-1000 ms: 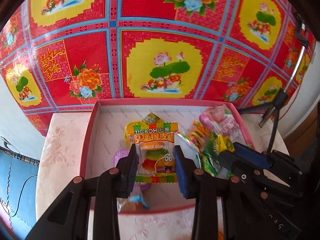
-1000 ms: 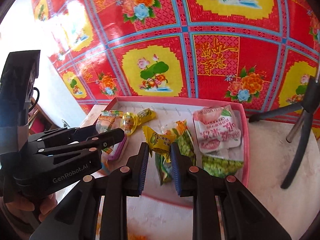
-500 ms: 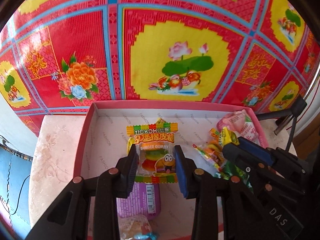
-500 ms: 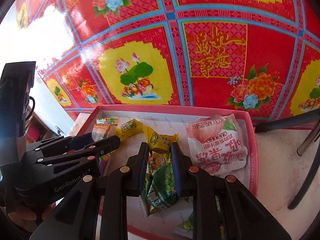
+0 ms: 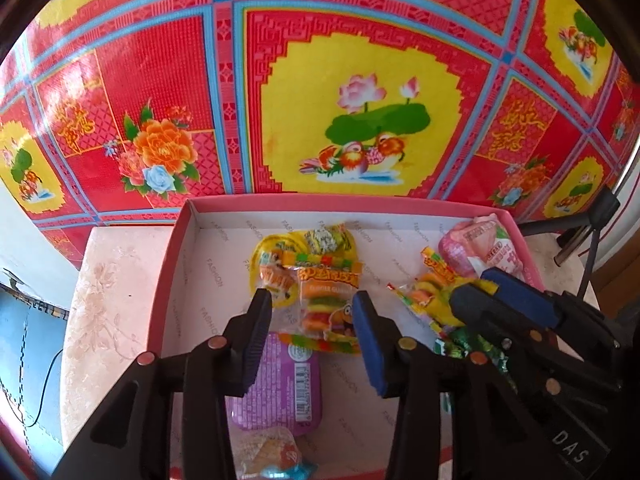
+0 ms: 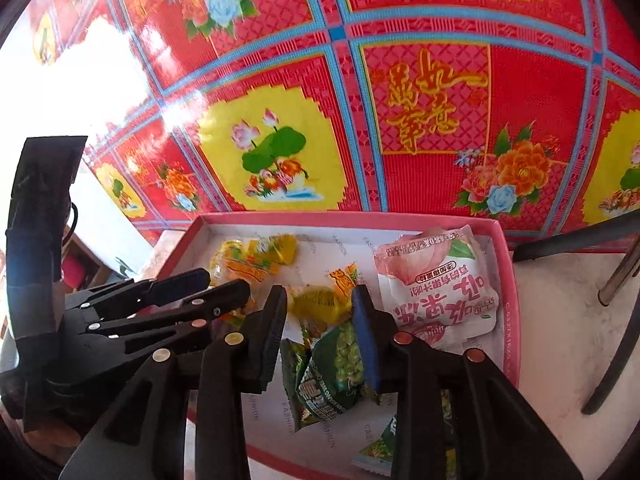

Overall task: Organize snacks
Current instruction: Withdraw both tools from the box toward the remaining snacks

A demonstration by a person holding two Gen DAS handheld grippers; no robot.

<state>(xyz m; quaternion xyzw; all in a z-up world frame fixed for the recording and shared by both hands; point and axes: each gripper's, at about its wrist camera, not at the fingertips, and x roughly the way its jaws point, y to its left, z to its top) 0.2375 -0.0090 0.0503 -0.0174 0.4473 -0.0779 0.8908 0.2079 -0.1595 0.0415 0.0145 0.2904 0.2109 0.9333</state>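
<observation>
A pink box (image 5: 172, 272) with a white floor holds the snacks. My left gripper (image 5: 312, 312) is open above the box; the burger gummy packet (image 5: 324, 304) lies flat on the floor between its fingers, on a yellow packet (image 5: 280, 252). A purple pack (image 5: 280, 384) lies below it. My right gripper (image 6: 320, 308) is open over a small yellow candy (image 6: 316, 302) lying in the box (image 6: 508, 280), with green pea packets (image 6: 336, 376) beneath and a pink peach packet (image 6: 440, 292) to the right.
The box sits on a pale marbled table (image 5: 112, 320) against a red and yellow patterned cloth wall (image 5: 360, 100). A black tripod (image 6: 616, 280) stands on the table at the right. A clear candy bag (image 5: 268, 456) lies at the box's near edge.
Both grippers moved forward and down into the box and opened. The burger gummy packet left the left gripper and the yellow candy left the right gripper; both now lie on the box floor.
</observation>
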